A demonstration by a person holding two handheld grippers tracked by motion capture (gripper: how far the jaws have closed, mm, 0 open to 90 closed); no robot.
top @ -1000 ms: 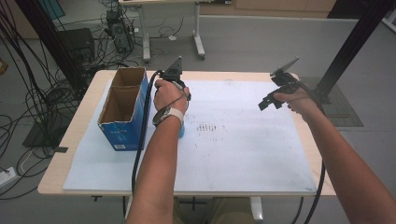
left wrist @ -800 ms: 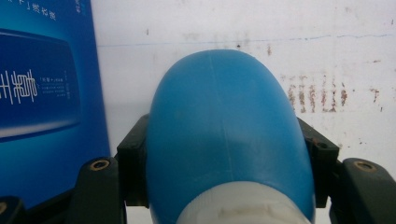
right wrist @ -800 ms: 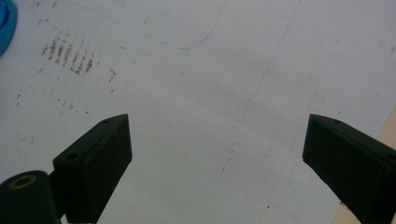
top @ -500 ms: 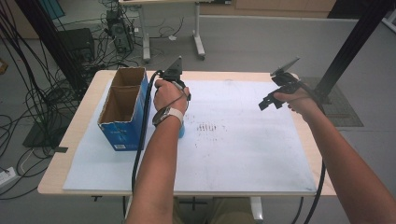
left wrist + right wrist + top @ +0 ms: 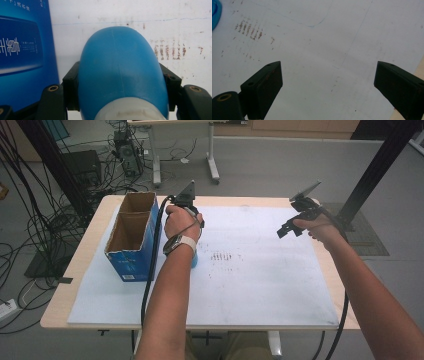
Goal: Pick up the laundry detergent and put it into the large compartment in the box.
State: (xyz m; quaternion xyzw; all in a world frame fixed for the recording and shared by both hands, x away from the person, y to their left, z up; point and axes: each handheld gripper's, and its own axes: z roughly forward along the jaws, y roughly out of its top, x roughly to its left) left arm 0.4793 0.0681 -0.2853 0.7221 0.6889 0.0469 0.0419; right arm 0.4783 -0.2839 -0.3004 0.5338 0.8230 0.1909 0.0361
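Currently left gripper (image 5: 120,100) is clamped on the blue bottle (image 5: 121,72), which sits low over the white mat (image 5: 260,270), just beside the blue box (image 5: 131,232). Smooth rounded sides could let it squirt out of the pads, or it clips the box wall when lifted. Right gripper (image 5: 327,82) hangs wide apart, holding nothing.

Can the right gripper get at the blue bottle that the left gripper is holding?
Probably yes: the right gripper hangs open over bare white mat, nothing between it and the blue bottle, though the left gripper already clamps its sides.
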